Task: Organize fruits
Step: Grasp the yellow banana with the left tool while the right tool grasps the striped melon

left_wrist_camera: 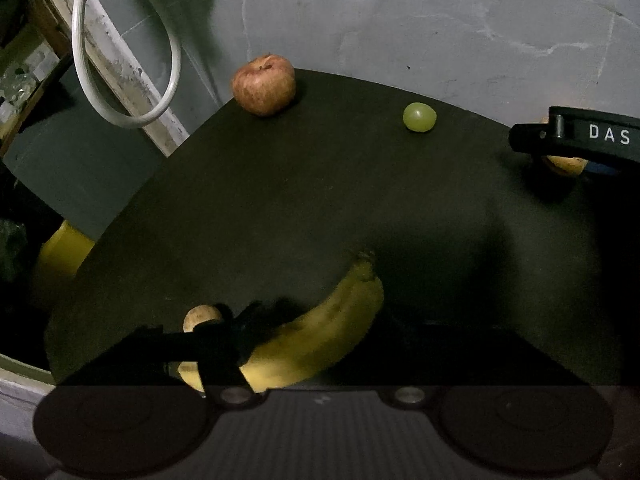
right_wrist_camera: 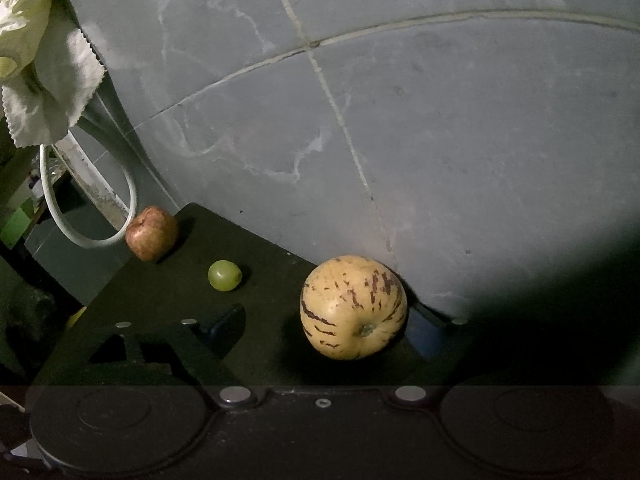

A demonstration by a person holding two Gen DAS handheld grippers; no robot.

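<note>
Four kinds of fruit lie on a dark round-edged table (left_wrist_camera: 280, 200) set against a grey tiled wall (right_wrist_camera: 440, 120). One reddish, wrinkled apple (left_wrist_camera: 264, 84) sits at the table's far left edge, and one small green grape (left_wrist_camera: 419, 117) rests well apart to its right. One yellow banana (left_wrist_camera: 320, 340) curves across the near part of the table, close under the left gripper (left_wrist_camera: 320, 360), whose black left finger (left_wrist_camera: 216, 348) crosses the banana's near end. A small pale, rounded piece of fruit (left_wrist_camera: 201, 317) shows just beside that finger; what it is cannot be told. The left gripper's other finger is lost in shadow, so how far its fingers stand apart cannot be told.

In the right wrist view, one cream-yellow pepino melon with purple streaks (right_wrist_camera: 354, 307) stands near the wall with its stem end toward the camera. The right gripper (right_wrist_camera: 320, 332) straddles it with fingers set wide: the left finger (right_wrist_camera: 216, 326) lies well clear of the fruit, and the right finger (right_wrist_camera: 432, 316) shows only as a dark tip at its far side. No contact is visible. From the left wrist view the same gripper enters at the right edge, marked "DAS", with the melon partly hidden behind it.

One white looped cable (left_wrist_camera: 120, 80) hangs beyond the table's left edge, and one pale crumpled cloth (right_wrist_camera: 44, 72) hangs above it.
</note>
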